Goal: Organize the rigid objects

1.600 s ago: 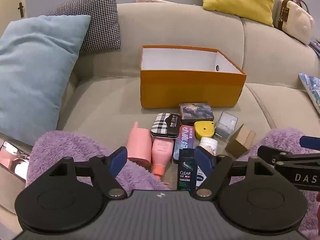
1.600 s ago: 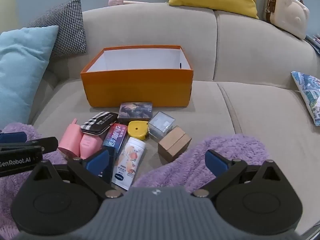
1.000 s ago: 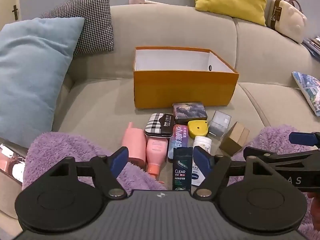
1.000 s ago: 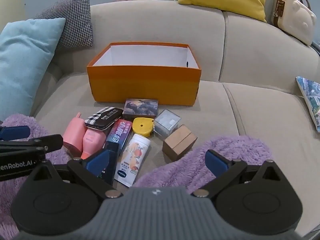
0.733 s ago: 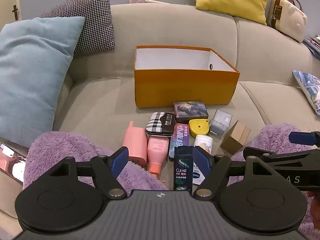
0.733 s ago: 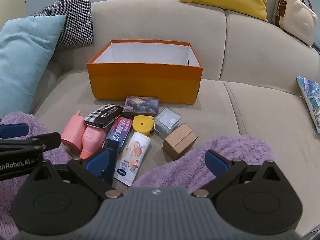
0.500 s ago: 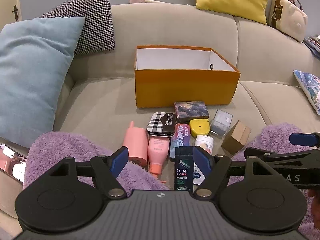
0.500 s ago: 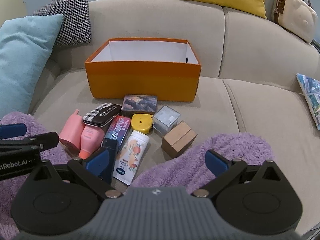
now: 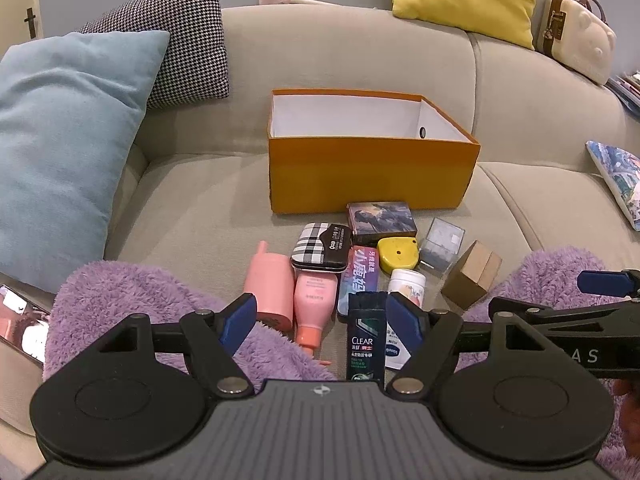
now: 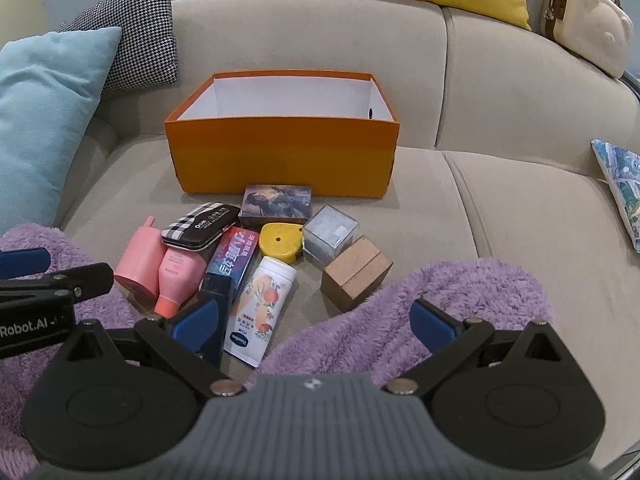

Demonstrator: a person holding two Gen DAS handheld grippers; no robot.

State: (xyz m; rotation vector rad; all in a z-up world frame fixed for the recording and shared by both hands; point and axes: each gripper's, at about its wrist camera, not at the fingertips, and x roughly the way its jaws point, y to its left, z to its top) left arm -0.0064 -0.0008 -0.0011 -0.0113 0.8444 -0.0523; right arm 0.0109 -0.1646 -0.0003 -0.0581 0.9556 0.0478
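1. So far nothing is packed: the orange box point(image 10: 280, 156) on the sofa point(image 10: 500, 200) looks empty inside.
2. Just near of it, left to right, lie the pink bottles point(image 10: 160, 260), the plaid case point(image 10: 200, 226), the yellow tape measure point(image 10: 280, 242) and the wooden block point(image 10: 356, 274).
3. Left gripper point(image 9: 320, 318) and right gripper point(image 10: 312, 324) have their jaws spread wide, holding nothing.

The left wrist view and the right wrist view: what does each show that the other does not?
Only the left wrist view shows the CLEAR label on the dark bottle and a shiny object at its left edge. Only the right wrist view shows the white bottle almost whole, with its fruit print. Both show the orange box, nothing visible inside it, the yellow case and the wooden block.
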